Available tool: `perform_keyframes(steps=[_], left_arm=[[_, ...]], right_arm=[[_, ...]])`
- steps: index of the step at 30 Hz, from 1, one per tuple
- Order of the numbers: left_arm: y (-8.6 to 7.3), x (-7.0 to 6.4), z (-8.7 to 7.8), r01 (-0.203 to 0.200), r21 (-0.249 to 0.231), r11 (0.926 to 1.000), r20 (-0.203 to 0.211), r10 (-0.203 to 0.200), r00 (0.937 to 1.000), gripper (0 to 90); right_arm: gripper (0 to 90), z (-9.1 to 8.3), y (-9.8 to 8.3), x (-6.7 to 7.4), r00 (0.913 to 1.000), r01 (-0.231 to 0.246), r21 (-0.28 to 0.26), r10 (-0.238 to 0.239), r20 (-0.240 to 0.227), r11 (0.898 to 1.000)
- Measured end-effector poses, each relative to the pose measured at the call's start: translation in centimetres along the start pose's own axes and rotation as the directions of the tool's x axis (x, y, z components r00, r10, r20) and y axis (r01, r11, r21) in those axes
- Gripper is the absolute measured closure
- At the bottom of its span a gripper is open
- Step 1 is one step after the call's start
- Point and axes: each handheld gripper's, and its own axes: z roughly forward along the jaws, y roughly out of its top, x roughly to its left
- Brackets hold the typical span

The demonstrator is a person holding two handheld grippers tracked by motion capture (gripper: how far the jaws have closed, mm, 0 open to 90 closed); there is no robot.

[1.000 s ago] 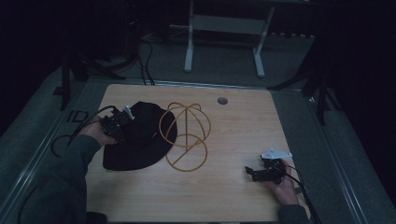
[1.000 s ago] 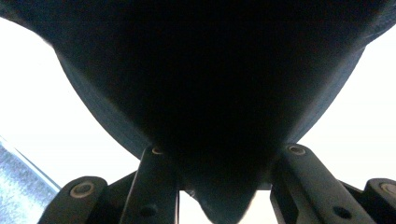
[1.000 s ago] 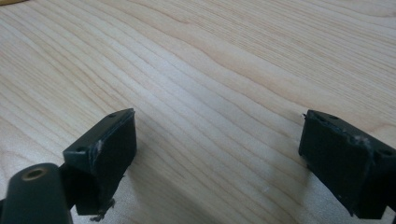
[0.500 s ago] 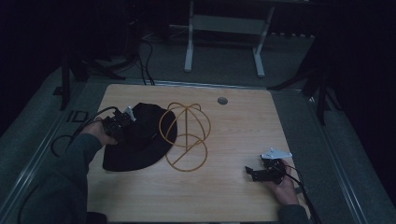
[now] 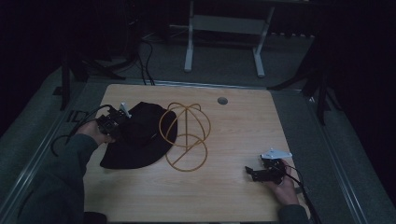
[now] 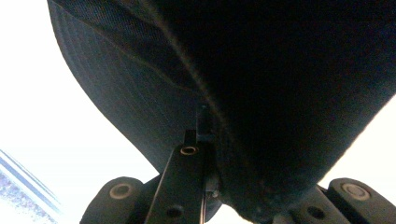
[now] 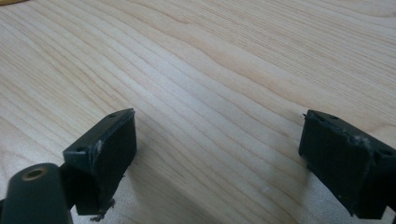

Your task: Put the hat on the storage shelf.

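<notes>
Gripping the black hat (image 5: 135, 140), my left tool (image 5: 111, 122) sits at the left of the frame in the high view, at the hat's upper left edge, with my hand (image 5: 93, 132) wrapped around the tool and a dark cable looping away over the desk edge. In the left gripper view the dark fabric of the hat (image 6: 261, 93) hangs right over the lens, and one black jaw stands pressed against a fold of it near the bottom centre, so I read that tool as clamped on the brim. Out from there, the hat lies flat on the wooden desk (image 5: 233, 126), left of centre, and its right edge slips under a yellow wire frame (image 5: 186, 135), a set of hoops and straight rods resting near the middle of the desk. Past that, a small round grey hole (image 5: 222, 100) sits in the desk toward the upper middle. My right tool (image 5: 254, 171) rests low at the lower right of the frame, well apart from the hat, pointing left. In the right gripper view its two jaws stand wide apart with bare wood grain between them (image 7: 210, 93), holding nothing. Beyond the desk's far edge I see grey floor (image 5: 224, 77) and a pale metal stand (image 5: 224, 28).
</notes>
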Motion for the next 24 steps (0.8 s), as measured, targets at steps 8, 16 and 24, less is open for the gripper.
perform_keyframes(steps=[8, 16, 24], left_arm=[[-0.5, 0.2, -1.2, 0.021, -0.040, 0.9990, 0.002, -0.021, 0.9998, 88.3], [-1.1, 0.6, -2.5, 0.035, -0.079, 0.9963, 0.008, -0.035, 0.9994, 88.3], [-2.1, 1.3, -4.2, 0.064, -0.135, 0.9888, -0.012, -0.066, 0.9978, 88.2]], right_arm=[[11.1, 0.0, 0.0, 0.0, 1.0000, 0.000, 0.000, 0.000, 0.000, 1.000], [11.1, 0.0, 0.0, 0.0, 1.0000, 0.000, 0.000, 0.000, 0.000, 1.000], [11.1, 0.0, 0.0, 0.0, 1.0000, 0.000, 0.000, 0.000, 0.000, 1.000]])
